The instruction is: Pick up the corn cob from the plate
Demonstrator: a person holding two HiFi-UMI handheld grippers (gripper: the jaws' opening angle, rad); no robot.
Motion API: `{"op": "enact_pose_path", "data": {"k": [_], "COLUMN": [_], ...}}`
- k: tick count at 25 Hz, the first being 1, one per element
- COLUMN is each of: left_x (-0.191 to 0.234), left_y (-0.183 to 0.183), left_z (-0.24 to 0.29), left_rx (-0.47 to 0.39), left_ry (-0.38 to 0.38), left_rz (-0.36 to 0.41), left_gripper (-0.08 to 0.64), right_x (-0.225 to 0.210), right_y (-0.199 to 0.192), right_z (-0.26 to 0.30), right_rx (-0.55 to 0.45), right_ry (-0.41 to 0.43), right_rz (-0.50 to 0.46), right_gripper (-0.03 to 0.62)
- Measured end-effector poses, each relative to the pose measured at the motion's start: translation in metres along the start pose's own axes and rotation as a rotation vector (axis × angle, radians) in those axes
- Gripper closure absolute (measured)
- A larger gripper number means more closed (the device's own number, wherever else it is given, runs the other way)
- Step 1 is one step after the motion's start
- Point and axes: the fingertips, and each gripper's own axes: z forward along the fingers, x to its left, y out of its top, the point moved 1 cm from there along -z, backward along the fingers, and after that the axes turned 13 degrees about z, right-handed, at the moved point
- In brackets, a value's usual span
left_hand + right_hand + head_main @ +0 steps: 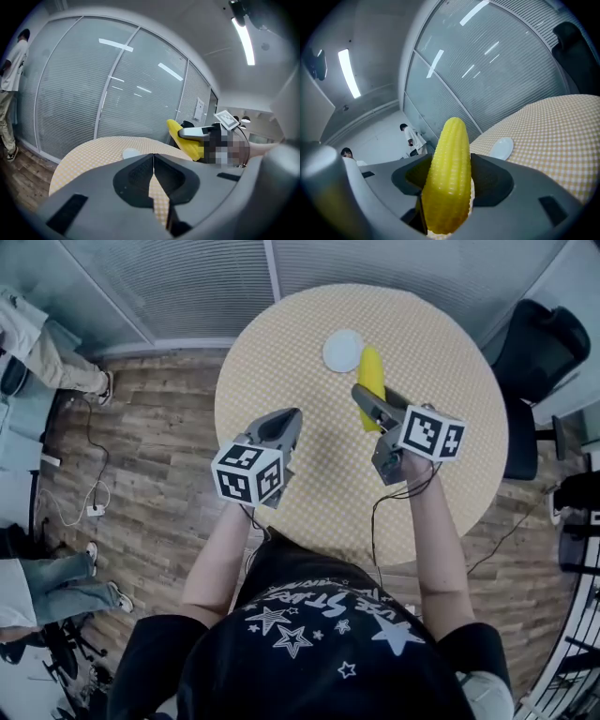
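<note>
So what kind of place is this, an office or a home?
Likely an office or lab: glass partition walls with blinds, a black office chair, a ceiling strip light and a round checked table.

The corn cob (449, 187) I grip looks like glossy, bumpy yellow plastic against the matt grey plastic of my right gripper (450, 158). The table (281, 352) has a matt checked covering. The plate (342, 351) is smooth and white, and the floor (150, 427) is grainy wood plank.

Corn cob (371, 367): yellow, whole, clamped between right gripper (373, 397) jaws, held above bench (300, 352). Plate (342, 351): small, pale, round, flat on bench, beside cob.
</note>
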Motion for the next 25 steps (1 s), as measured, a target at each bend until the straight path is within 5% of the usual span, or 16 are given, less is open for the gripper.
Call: {"op": "enact_pose_path", "data": {"k": [4, 15, 25], "left_x": [-0.023, -0.065, -0.089], "left_y": [0.002, -0.003, -0.025], "left_z": [-0.018, -0.046, -0.102], "left_rx": [-0.028, -0.044, -0.044], "left_ry": [0.02, -0.005, -0.006], "left_rz": [-0.024, 0.001, -0.009], "left_gripper": [0.552, 0.552, 0.552], "right_x": [0.008, -0.007, 0.033], "right_y": [-0.011, -0.045, -0.09], "right_z": [-0.033, -0.093, -0.118], "right_rx": [-0.023, -0.05, -0.073], "right_ry": [0.053, 0.031, 0.082], "right_rz": [0.014, 0.049, 0.051], "right_gripper": [0.325, 0.325, 0.325]}}
